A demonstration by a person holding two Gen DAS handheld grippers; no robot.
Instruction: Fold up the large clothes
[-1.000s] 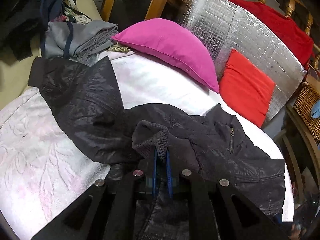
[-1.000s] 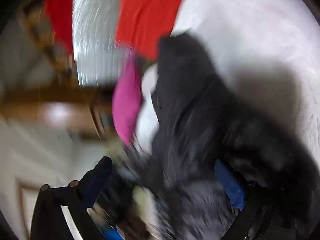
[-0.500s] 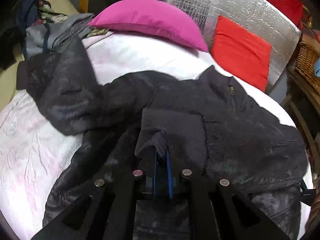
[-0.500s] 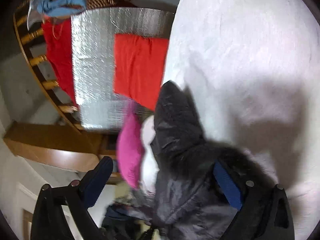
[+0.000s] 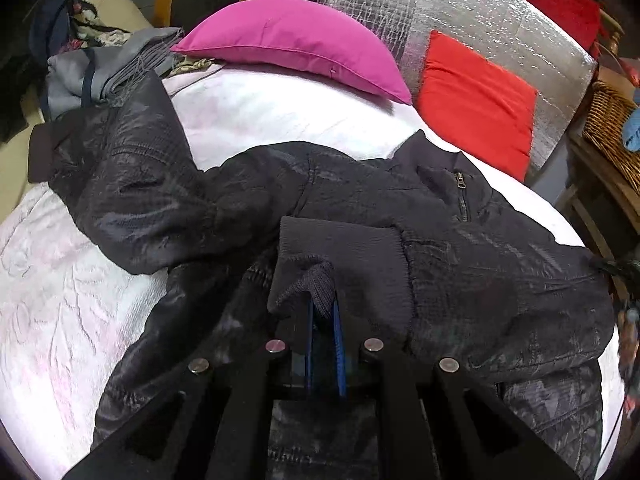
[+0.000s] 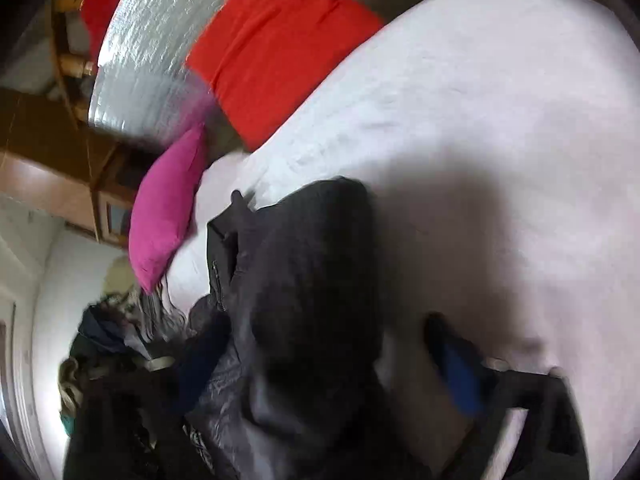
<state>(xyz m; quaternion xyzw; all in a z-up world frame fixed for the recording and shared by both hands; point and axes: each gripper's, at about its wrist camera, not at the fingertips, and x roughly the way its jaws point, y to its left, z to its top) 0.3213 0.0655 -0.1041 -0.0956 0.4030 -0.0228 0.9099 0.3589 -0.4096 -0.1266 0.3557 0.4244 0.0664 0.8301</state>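
Note:
A large black quilted jacket (image 5: 460, 264) lies spread on the white bedspread (image 5: 60, 312), collar and zipper toward the pillows. My left gripper (image 5: 322, 312) is shut on the jacket's ribbed knit cuff (image 5: 316, 284) and holds that sleeve over the jacket's body. The other sleeve (image 5: 120, 168) stretches away to the left. In the right wrist view the jacket (image 6: 304, 304) fills the lower middle. My right gripper (image 6: 320, 380) is open, its blue right finger (image 6: 460, 376) off the cloth; the left finger is hidden behind the jacket.
A pink pillow (image 5: 296, 48) and a red cushion (image 5: 476, 100) lean against a silver foil headboard (image 5: 460, 12). Grey folded clothes (image 5: 108, 68) lie at the bed's far left. A wicker basket (image 5: 612, 128) stands at the right.
My left gripper carried the cuff across onto the jacket's body. My right gripper let go of the jacket and swung away; its view is blurred.

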